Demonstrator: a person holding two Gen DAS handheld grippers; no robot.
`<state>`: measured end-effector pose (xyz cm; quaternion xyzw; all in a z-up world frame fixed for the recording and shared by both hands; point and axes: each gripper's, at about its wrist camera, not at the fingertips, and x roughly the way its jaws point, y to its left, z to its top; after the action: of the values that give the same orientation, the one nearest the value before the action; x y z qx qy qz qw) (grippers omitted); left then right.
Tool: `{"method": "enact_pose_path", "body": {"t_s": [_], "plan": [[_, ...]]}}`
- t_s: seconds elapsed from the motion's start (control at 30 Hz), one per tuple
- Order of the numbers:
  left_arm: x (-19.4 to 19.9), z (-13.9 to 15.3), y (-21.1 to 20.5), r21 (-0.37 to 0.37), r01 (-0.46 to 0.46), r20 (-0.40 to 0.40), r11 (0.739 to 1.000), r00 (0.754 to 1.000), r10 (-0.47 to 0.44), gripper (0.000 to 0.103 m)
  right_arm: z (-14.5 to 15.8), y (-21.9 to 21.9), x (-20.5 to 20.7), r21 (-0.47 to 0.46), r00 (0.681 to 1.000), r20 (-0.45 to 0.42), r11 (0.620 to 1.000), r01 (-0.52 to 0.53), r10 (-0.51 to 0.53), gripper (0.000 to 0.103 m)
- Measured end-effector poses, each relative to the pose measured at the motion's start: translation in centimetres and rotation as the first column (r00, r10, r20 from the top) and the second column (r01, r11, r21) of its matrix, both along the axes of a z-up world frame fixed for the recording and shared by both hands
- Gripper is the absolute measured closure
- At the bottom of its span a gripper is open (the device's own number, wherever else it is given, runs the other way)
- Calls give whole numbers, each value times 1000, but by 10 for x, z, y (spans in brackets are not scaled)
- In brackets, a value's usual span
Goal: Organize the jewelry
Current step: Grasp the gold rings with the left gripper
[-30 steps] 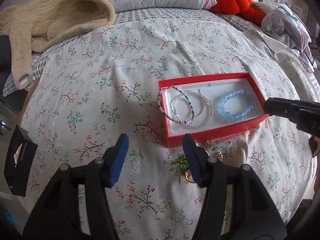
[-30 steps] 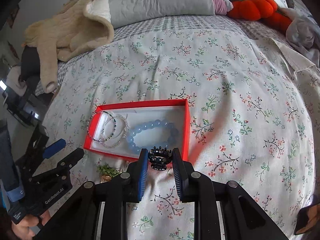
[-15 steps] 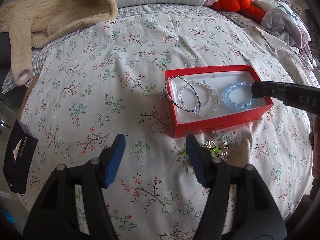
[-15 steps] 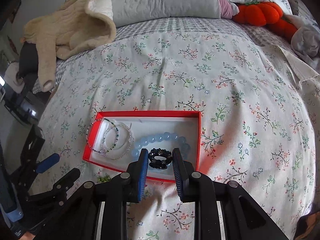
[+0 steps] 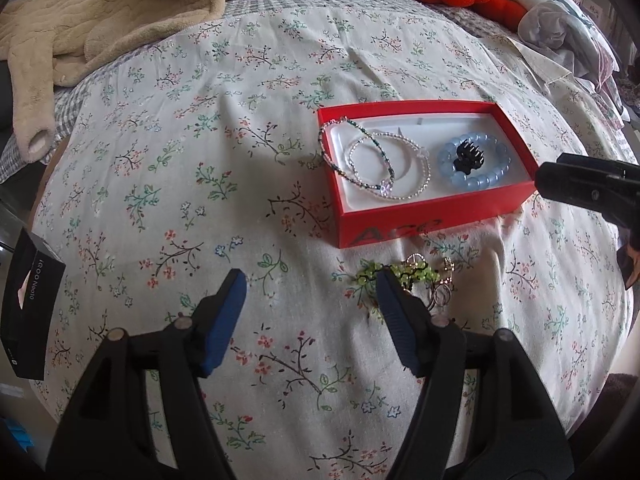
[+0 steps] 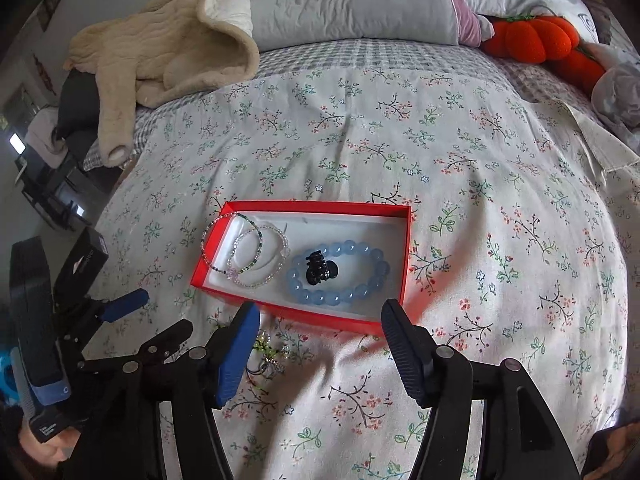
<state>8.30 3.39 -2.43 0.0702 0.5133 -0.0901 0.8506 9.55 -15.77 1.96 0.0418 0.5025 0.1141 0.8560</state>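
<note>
On floral bedspread: red box, beige blanket, pillow.

A daylit bed wears a floral cotton sheet. Far off lie grey quilted pillows and a beige fleece garment.

The right hand-held gripper has opened, leaving the black hair claw inside the blue bracelet.

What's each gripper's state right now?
Left gripper: open, holding nothing.
Right gripper: open, holding nothing; black hair clip lies in the red box.
</note>
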Motion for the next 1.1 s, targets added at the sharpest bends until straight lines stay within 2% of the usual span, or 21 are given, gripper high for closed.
{"method": "enact_pose_path", "body": {"t_s": [0.33, 0.47, 0.5, 0.57, 0.67, 0.8, 1.1], "plan": [[-8, -23, -5, -51, -4, -130, 999, 992, -3, 35, -32, -1, -23, -35, 992, -123, 999, -9, 4, 35], [-11, -28, -10, -116, 21, -157, 993, 987, -39, 36, -42, -2, -28, -53, 988, -154, 998, -21, 13, 35], [-11, -27, -11, -139, 29, -158, 990, 986, -51, 37, -43, -2, -28, -58, 988, -156, 998, -23, 14, 35], [-8, -26, -14, -170, 44, -157, 984, 985, -71, 48, -44, -3, -28, -59, 987, -158, 998, -21, 12, 35], [-4, -29, -15, -185, 38, -172, 982, 983, -71, 59, -44, -7, -25, -52, 987, -163, 999, -7, -1, 35], [3, -33, -12, -211, 4, -198, 978, 979, -46, 64, -44, -11, -23, -54, 986, -163, 999, 4, -13, 35], [11, -37, -17, -221, -10, -214, 975, 976, -38, 70, -46, -16, -21, -60, 985, -173, 998, 16, -26, 34]]}}
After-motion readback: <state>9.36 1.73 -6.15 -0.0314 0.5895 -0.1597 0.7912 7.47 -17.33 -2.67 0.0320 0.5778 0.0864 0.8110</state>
